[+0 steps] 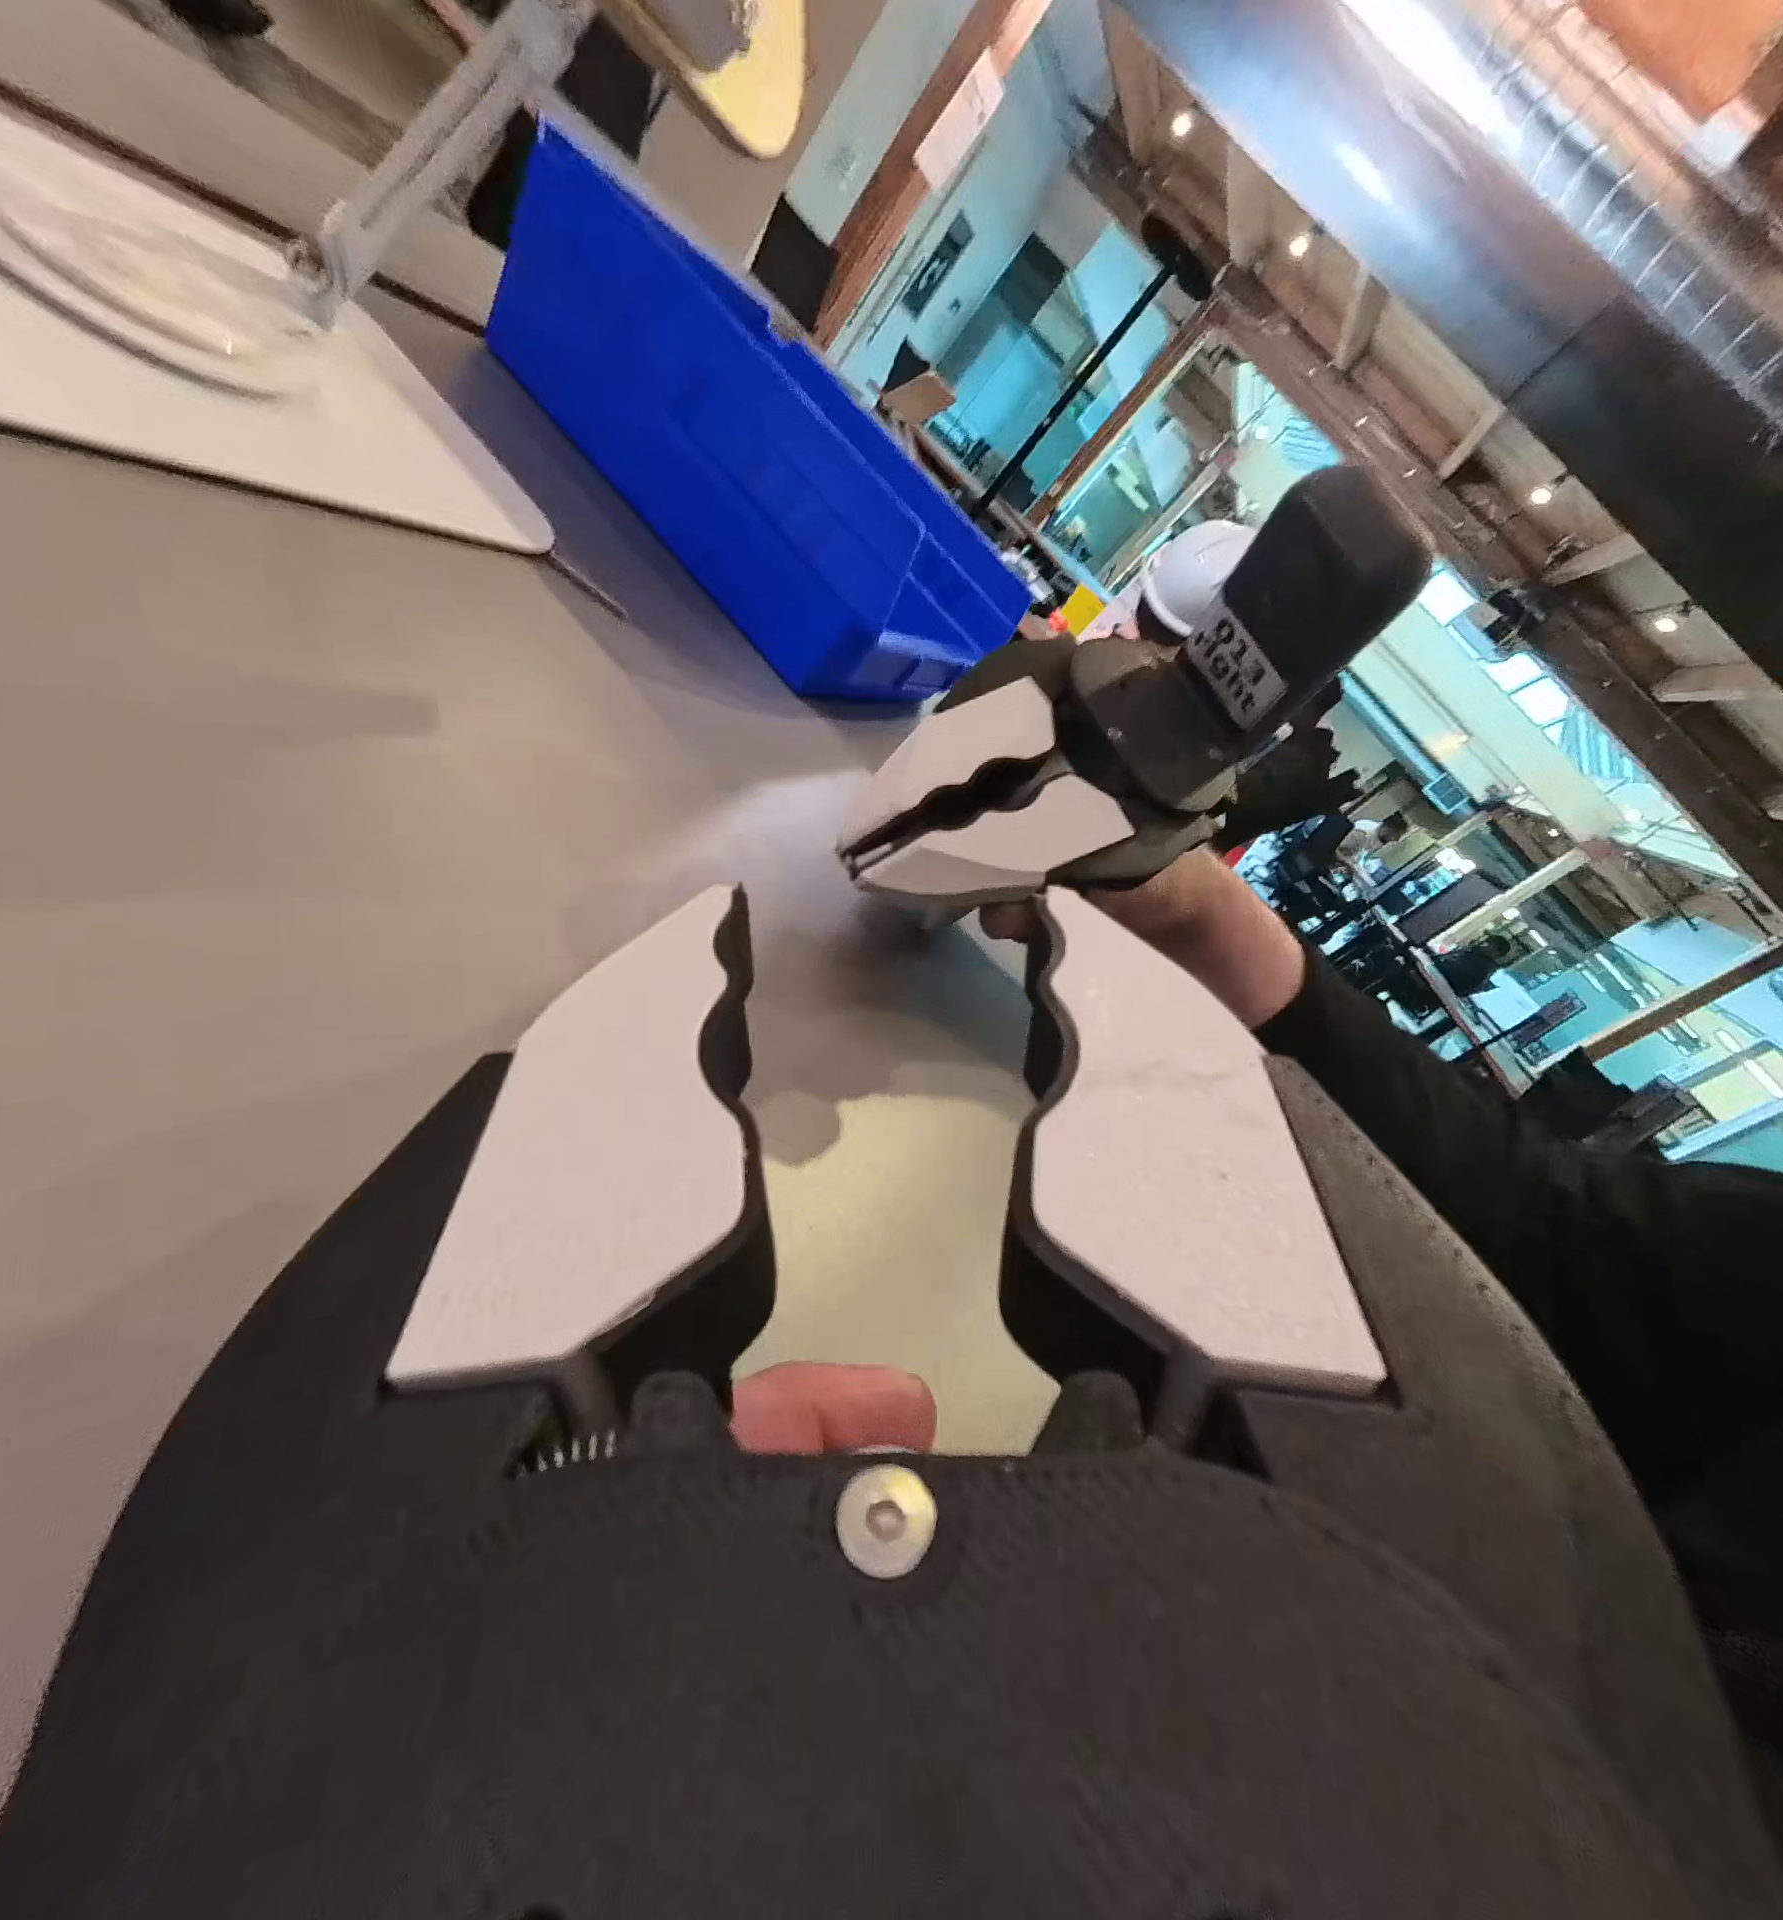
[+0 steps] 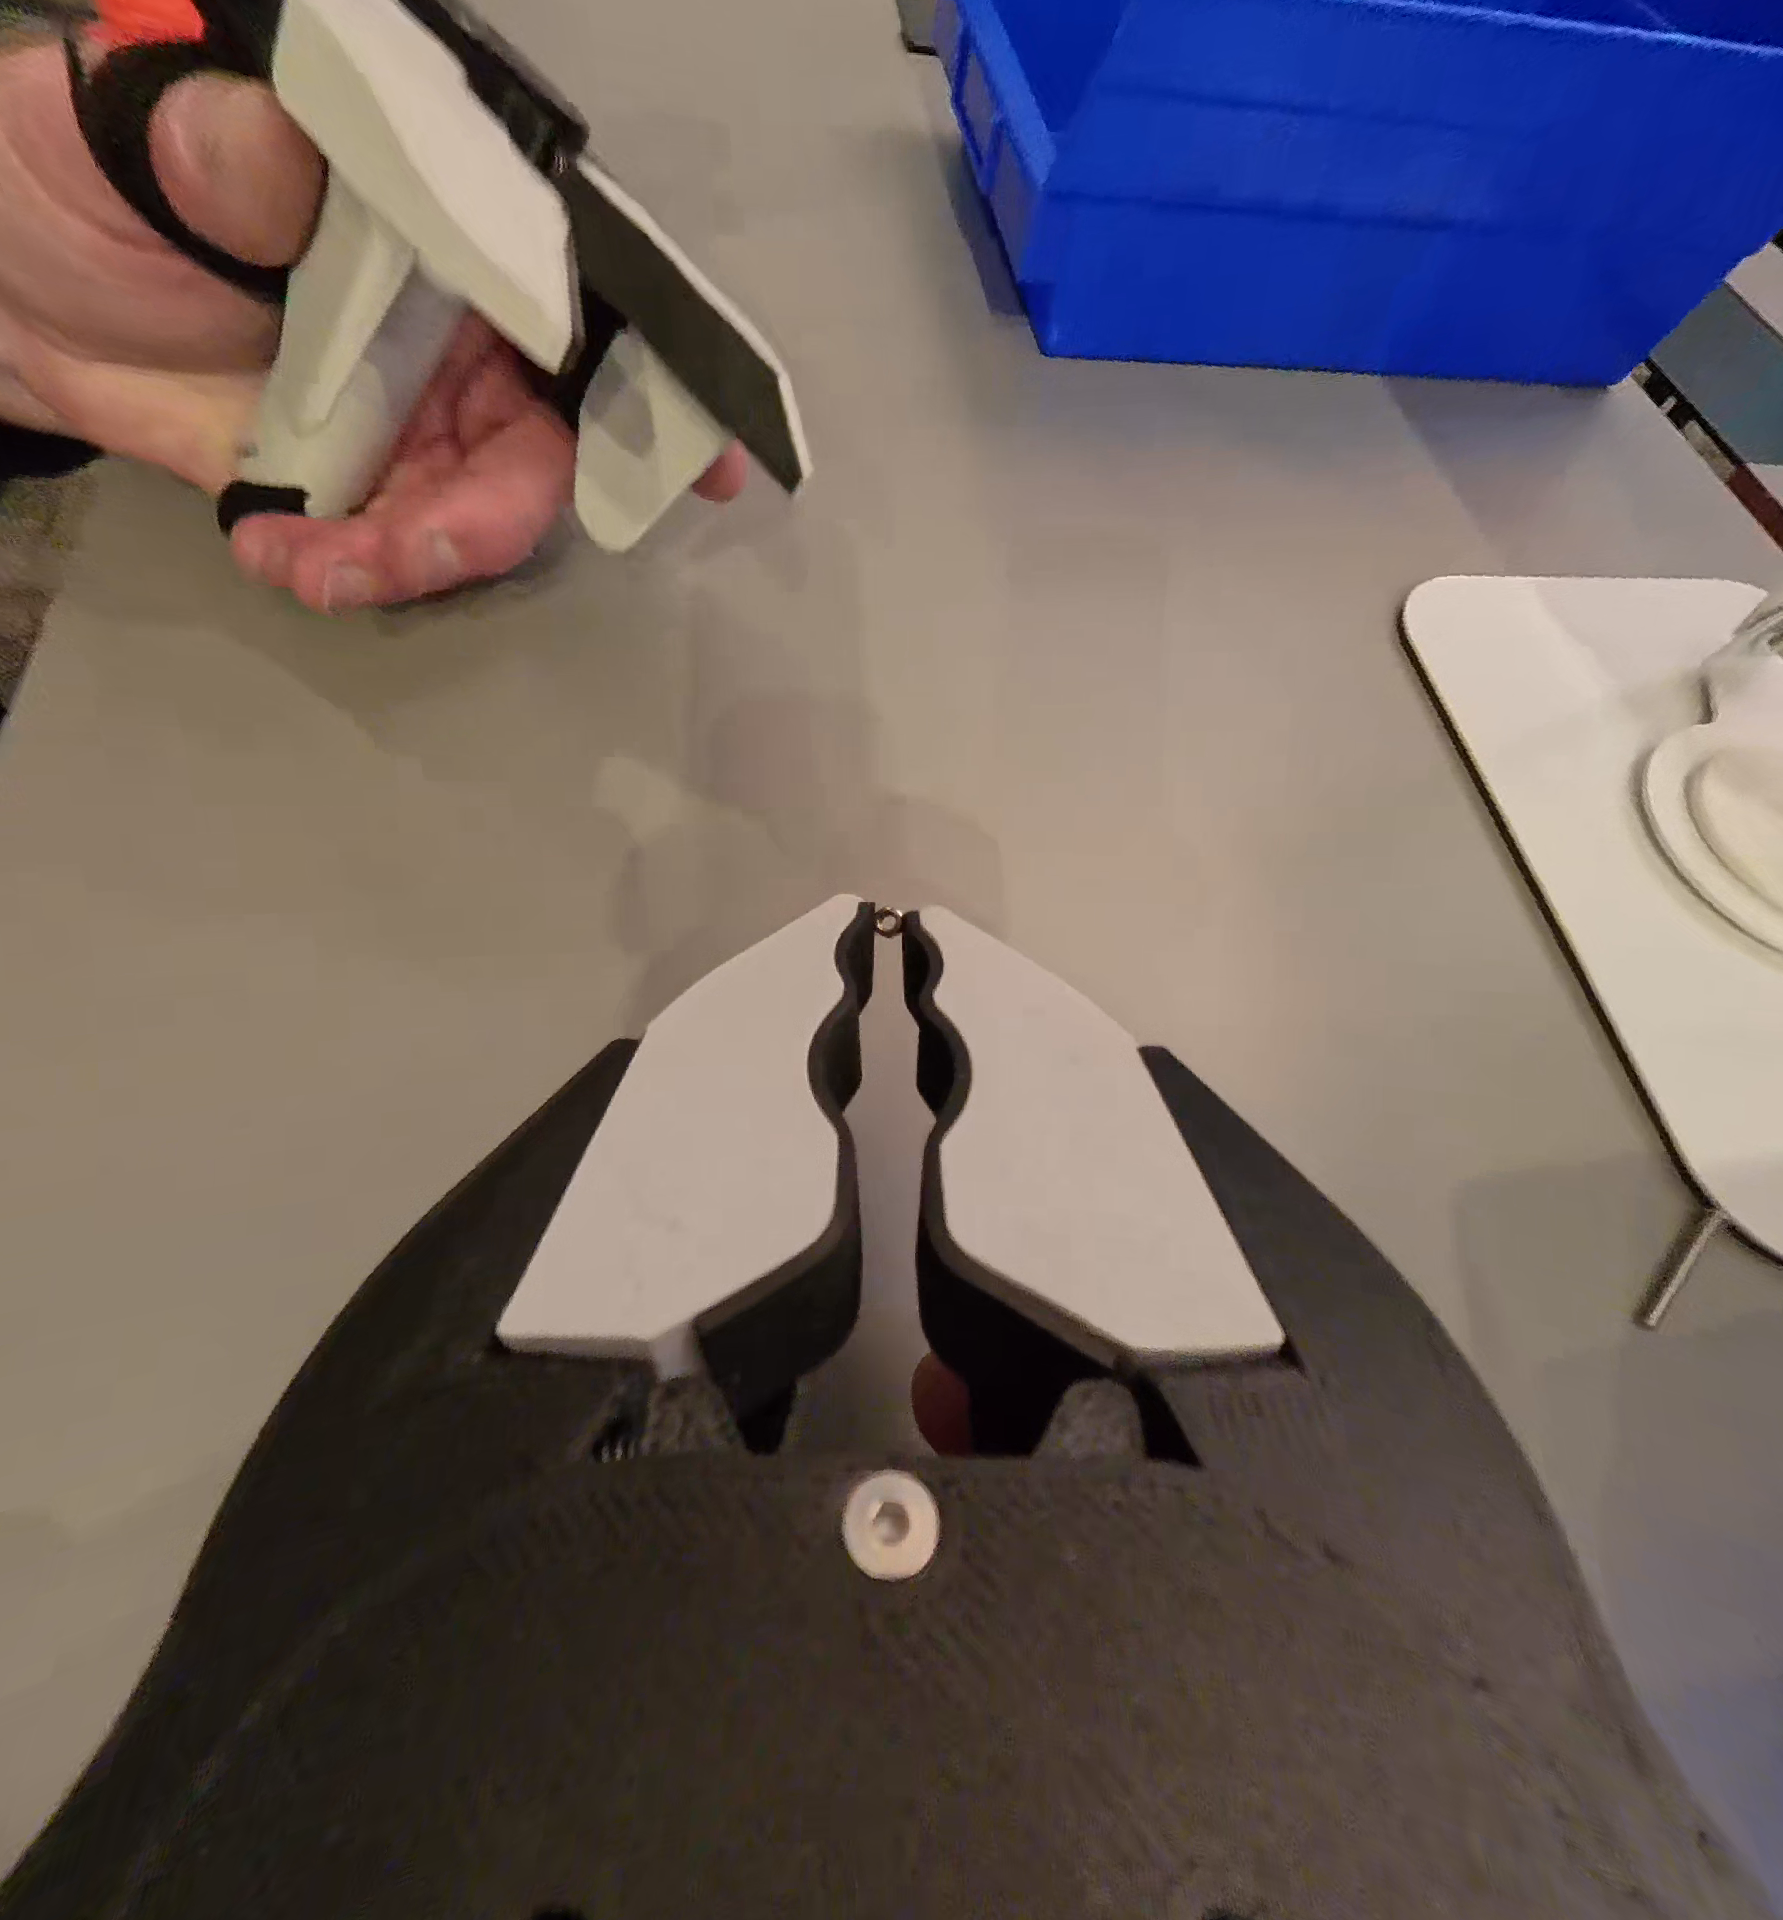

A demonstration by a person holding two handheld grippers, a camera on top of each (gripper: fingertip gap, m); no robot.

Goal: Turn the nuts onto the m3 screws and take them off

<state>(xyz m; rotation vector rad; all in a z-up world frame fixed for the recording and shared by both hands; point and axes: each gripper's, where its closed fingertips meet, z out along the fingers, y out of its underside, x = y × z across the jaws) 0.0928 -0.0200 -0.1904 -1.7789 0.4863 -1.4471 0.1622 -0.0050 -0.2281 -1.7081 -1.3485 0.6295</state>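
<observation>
Nut (image 2: 888,918) pinched at the very tips of the right gripper (image 2: 889,916), above the grey tabletop (image 2: 347,883). Left gripper (image 2: 721,457), at ten o'clock, jaws apart, empty. Best kept clamped firmly and level; no screw visible.

I see one readable label (image 1: 1230,662), white characters on the black body of the right gripper (image 1: 859,858); nothing else legible.
</observation>
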